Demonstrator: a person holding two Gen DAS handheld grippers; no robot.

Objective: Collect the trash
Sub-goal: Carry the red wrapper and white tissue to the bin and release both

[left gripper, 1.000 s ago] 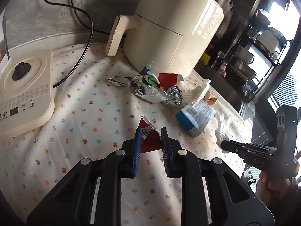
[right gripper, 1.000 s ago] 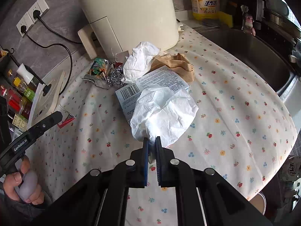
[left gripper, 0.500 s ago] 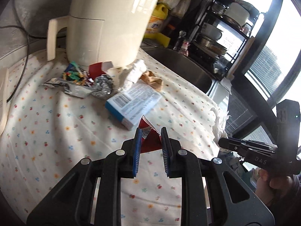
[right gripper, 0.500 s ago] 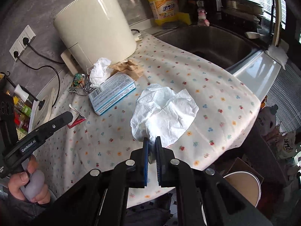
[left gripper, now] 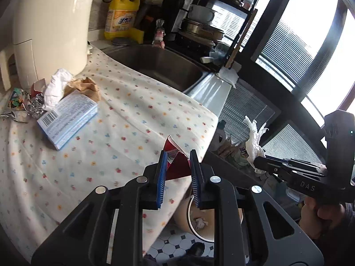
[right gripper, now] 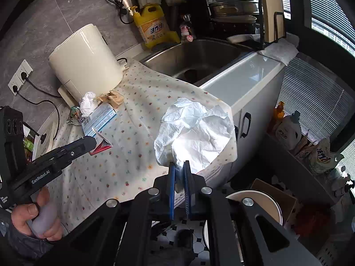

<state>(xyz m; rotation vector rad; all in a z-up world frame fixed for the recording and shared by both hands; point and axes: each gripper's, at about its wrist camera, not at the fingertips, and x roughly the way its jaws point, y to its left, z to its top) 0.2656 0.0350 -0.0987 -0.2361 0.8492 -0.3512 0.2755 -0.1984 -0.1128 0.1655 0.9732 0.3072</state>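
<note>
red wrapper scrap (left gripper: 177, 166) sits clamped between the jaws of the left gripper (left gripper: 176, 173), held over the near edge of the counter (left gripper: 124, 119). right gripper (right gripper: 179, 188) has its jaws closed on a crumpled white tissue (right gripper: 195, 130), lifted past the counter's right edge. below both, a cream bin (left gripper: 195, 223) stands on the tiled floor. far left on the floral cloth, a blue-and-white box (left gripper: 66, 119), foil wrappers (left gripper: 20, 104) and brown paper (left gripper: 85, 86) lie beside the cream appliance (left gripper: 51, 26).
</note>
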